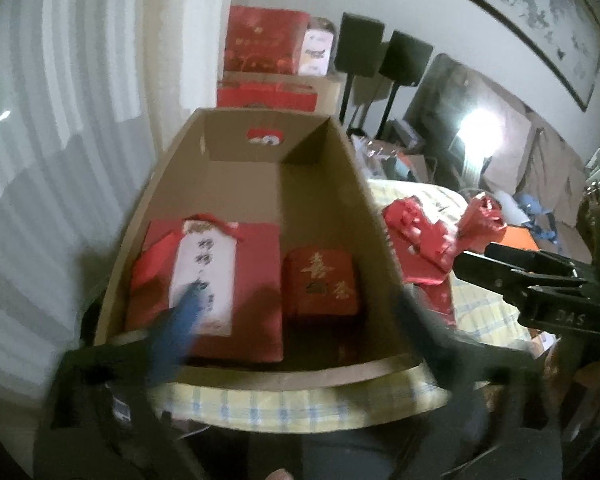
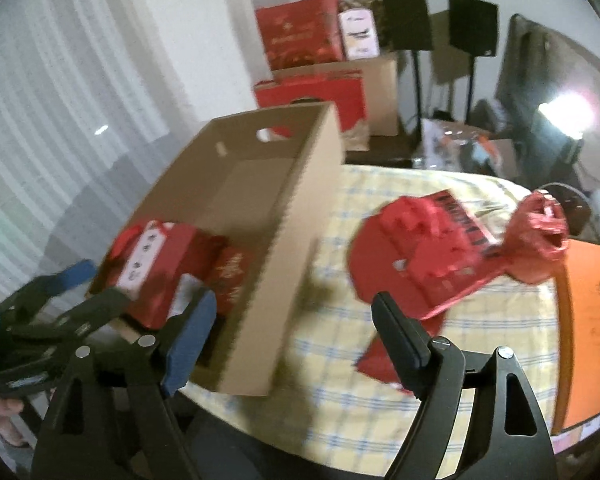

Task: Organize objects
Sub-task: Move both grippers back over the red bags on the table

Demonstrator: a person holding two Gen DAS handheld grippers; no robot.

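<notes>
An open cardboard box (image 1: 332, 208) (image 2: 300, 216) stands on the checked tablecloth (image 2: 340, 380). Inside lie a flat red gift bag with a white label (image 1: 220, 280) (image 2: 148, 264) and a small red box with gold characters (image 1: 322, 280) (image 2: 232, 268). My left gripper (image 1: 296, 304) is open and empty, hovering over the box's near end; it also shows in the right wrist view (image 2: 80, 284). My right gripper (image 2: 292, 320) is open and empty, over the cloth beside the box; it shows at the right in the left wrist view (image 1: 476, 256). Red paper cutouts (image 2: 420, 256) (image 1: 420, 240) and a crumpled red bag (image 2: 540, 240) (image 1: 480, 220) lie on the cloth.
An orange flat box (image 2: 588, 328) lies at the table's right edge. Beyond the table stand stacked red gift boxes (image 2: 300, 32) (image 1: 264, 40), a brown carton (image 2: 380, 80), two black speakers on stands (image 2: 408, 16), a dark screen (image 2: 540, 92) and a white curtain (image 2: 60, 100).
</notes>
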